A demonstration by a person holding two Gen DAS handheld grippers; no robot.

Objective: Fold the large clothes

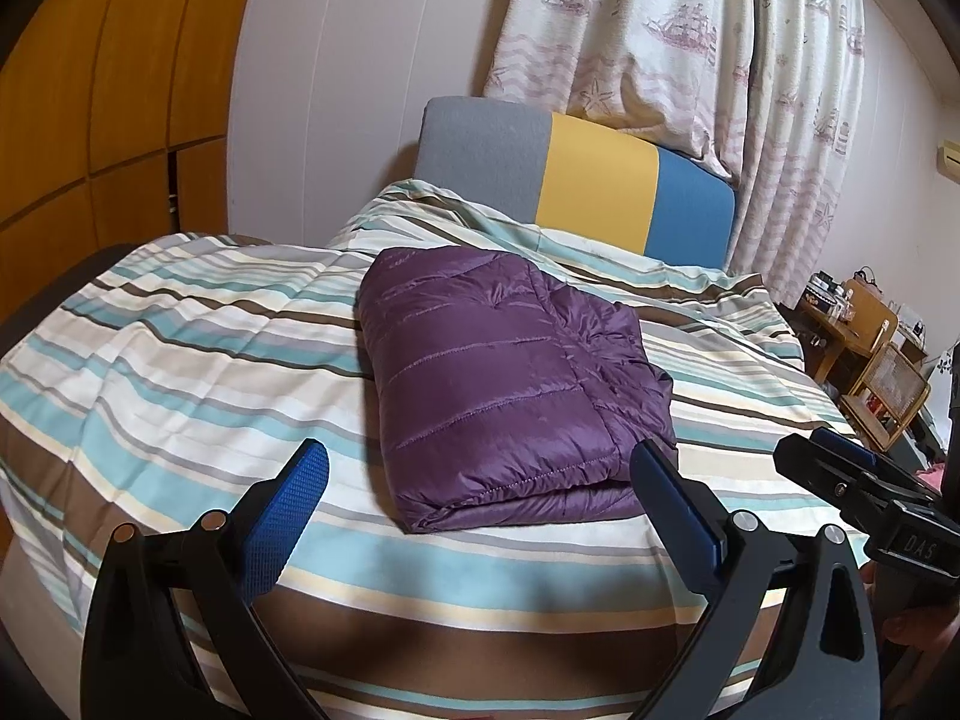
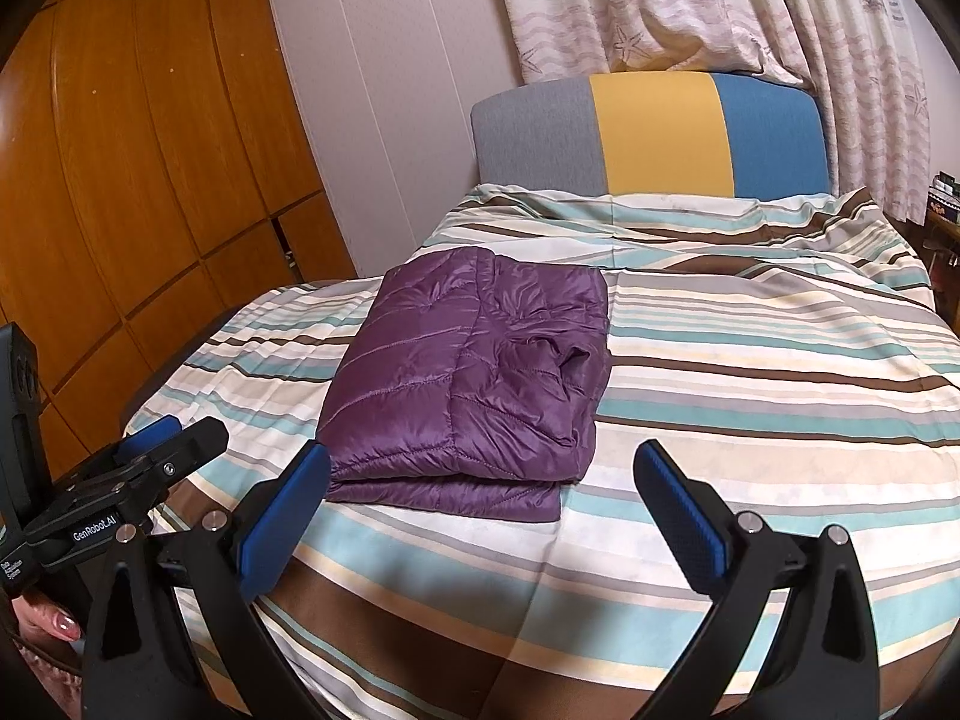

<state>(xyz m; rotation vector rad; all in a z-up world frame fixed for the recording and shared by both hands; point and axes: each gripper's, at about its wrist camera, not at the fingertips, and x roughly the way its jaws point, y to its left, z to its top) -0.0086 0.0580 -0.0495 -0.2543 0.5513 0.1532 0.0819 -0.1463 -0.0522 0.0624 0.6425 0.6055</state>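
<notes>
A purple quilted puffer jacket [image 1: 492, 384] lies folded into a thick rectangle on the striped bed cover [image 1: 180, 360]; the right wrist view shows the jacket [image 2: 468, 384] with a tucked sleeve opening on its right half. My left gripper [image 1: 480, 480] hovers open just in front of the jacket's near edge, holding nothing. My right gripper [image 2: 480, 480] is open too, its left pad next to the jacket's near corner, nothing between the fingers. Each gripper appears at the edge of the other's view: the right gripper [image 1: 840, 468], and the left gripper [image 2: 174, 438].
The bed [image 2: 750, 390] has a grey, yellow and blue headboard [image 2: 654, 132] under patterned curtains [image 2: 660, 0]. Wooden closet doors [image 2: 150, 150] stand on the left. Small wooden furniture [image 1: 870, 348] with clutter sits to the bed's right. A person's hand [image 2: 54, 618] holds the left gripper.
</notes>
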